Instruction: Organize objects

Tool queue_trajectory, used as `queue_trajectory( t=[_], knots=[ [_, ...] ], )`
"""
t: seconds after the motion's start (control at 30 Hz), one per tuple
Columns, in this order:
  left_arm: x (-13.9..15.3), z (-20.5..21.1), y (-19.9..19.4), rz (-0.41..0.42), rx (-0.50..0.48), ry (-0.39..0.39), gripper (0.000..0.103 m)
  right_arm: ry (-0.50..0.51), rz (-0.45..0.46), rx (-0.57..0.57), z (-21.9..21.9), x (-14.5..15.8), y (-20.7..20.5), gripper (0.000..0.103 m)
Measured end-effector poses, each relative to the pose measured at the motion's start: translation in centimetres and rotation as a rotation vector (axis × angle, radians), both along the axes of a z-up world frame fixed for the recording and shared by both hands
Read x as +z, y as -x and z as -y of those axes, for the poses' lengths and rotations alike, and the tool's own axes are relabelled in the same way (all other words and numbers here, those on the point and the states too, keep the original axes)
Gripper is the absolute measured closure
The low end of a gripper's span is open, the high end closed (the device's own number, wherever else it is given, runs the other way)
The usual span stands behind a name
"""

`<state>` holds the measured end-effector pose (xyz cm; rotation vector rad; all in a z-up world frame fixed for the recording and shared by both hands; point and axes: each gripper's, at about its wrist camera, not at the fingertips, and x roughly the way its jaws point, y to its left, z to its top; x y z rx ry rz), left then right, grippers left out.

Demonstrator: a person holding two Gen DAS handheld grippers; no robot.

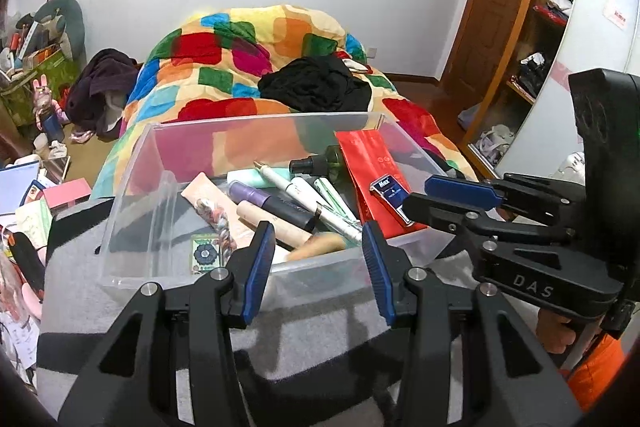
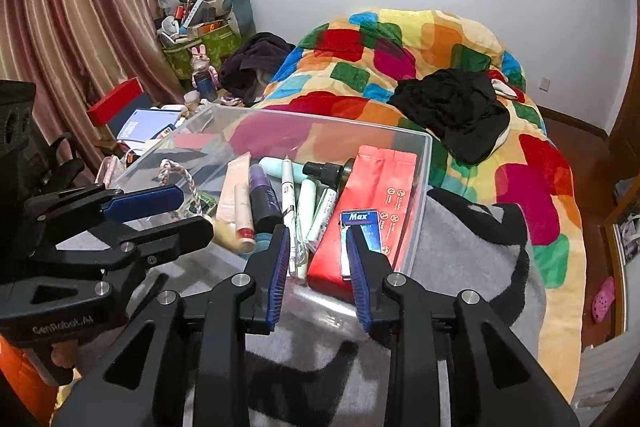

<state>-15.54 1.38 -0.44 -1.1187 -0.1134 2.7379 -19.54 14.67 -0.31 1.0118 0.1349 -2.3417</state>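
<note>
The left tool (image 1: 318, 247) tilts down at lower centre, jaws part open and empty, over the clear bin (image 1: 132, 187) on the bed. The right tool (image 2: 318, 247), narrowly parted, holds nothing; the Max box (image 2: 360, 223) lies on the red pouch (image 2: 384, 179) just beyond its right pad.

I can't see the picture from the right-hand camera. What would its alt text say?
A clear plastic bin of cosmetics tubes, pens and a red pouch sits on a grey blanket, with the right hand-held gripper open just above a small blue Max box lying on the pouch. The left hand-held gripper hangs empty at the left; a colourful quilt lies behind.
</note>
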Motion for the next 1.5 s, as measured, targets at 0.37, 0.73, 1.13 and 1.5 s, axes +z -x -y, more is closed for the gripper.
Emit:
queue_trajectory(
  t=[0.37, 0.73, 1.13, 1.5],
  knots=[
    [1.2, 0.5, -2.5, -0.060, 0.009, -0.019, 0.052, 0.036, -0.048, -0.001, -1.1, 1.4, -3.0, 0.066],
    [1.4, 1.8, -6.0, -0.152, 0.091, 0.009, 0.016, 0.052, -0.147, -0.018, -1.5, 2.9, -6.5, 0.020],
    [0.9, 1.9, -8.0, -0.170, 0.127, 0.014, 0.007, 0.050, -0.131, -0.046, -2.1, 1.8, -7.4, 0.019],
    [0.5, 1.5, -8.0, -0.163, 0.122, 0.022, 0.007, 0.050, -0.131, -0.042, -2.1, 1.5, -7.7, 0.019]
  ],
)
